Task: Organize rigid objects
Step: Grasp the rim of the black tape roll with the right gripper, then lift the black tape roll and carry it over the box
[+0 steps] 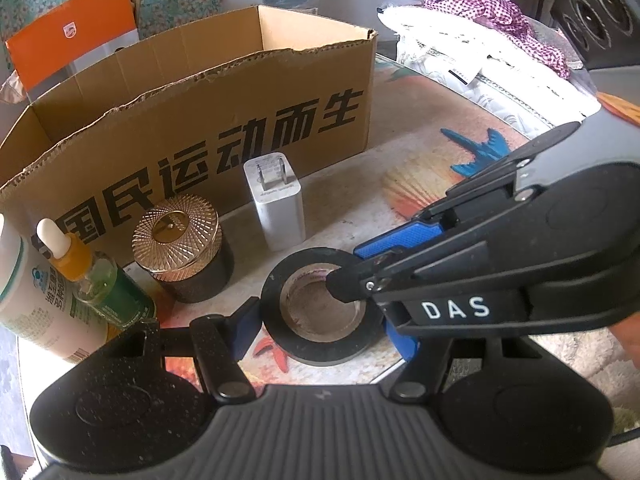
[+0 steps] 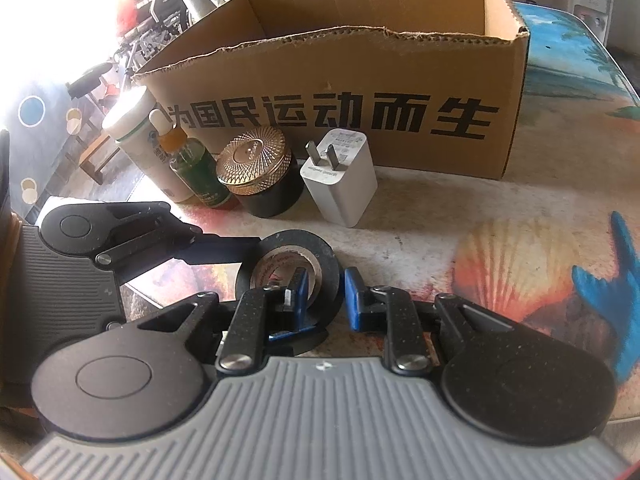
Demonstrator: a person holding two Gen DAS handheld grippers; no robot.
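Right tool [image 2: 325,286] spread, straddling the black tape roll's [image 2: 289,258] rim, left tool [image 1: 320,322] spread around it.

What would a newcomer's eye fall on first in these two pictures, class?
Probably the black tape roll lying flat in front, with both grippers at it: the right gripper straddles its near wall, one finger in the hole, while the left gripper brackets it from outside. Behind stands the big open cardboard box with bold black lettering.

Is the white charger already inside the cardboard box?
No, the white charger stands on the table in front of the cardboard box, beside the gold-lidded jar.
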